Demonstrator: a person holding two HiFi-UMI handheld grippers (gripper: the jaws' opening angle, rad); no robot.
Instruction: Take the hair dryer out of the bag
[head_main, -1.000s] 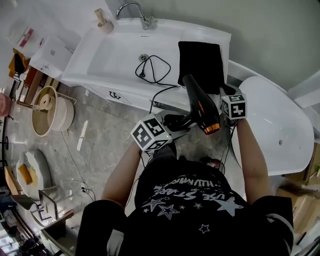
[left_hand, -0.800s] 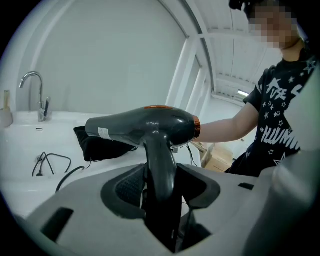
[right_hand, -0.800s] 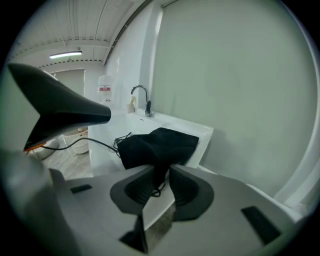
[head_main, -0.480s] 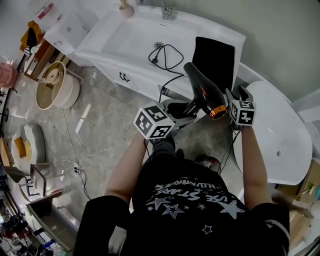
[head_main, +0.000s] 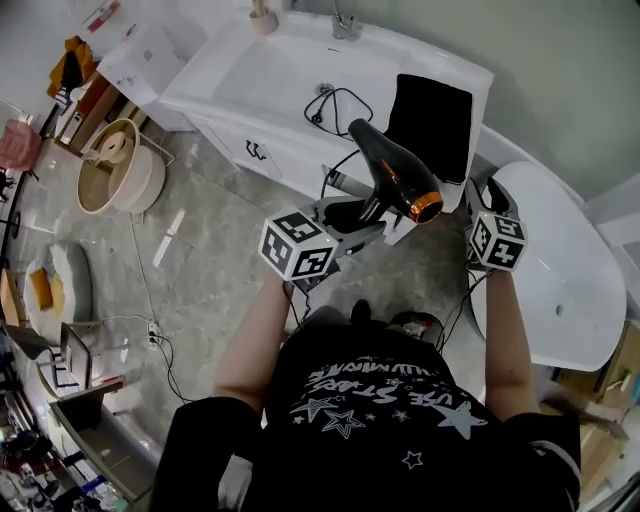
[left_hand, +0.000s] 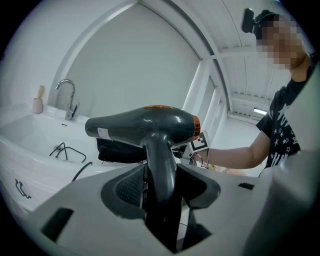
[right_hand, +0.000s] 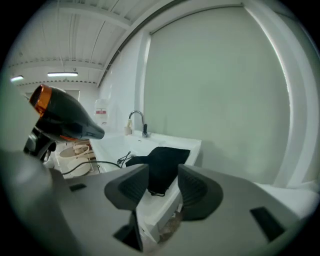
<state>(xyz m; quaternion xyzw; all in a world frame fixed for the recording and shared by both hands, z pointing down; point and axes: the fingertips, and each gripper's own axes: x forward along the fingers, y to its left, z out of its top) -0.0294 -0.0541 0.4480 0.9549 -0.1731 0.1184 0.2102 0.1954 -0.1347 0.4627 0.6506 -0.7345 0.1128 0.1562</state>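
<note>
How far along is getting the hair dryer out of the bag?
Done: the hair dryer is out; the black bag lies flat on the sink. In hand: the left gripper clamps the dryer's handle, holding it aloft. The right gripper, jaws just opened, holds nothing. Left: probably only setting the dryer down; its cord trails into the sink.

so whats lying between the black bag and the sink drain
A coiled black cord lies in the basin between the drain and the bag; the head view shows it best.
</note>
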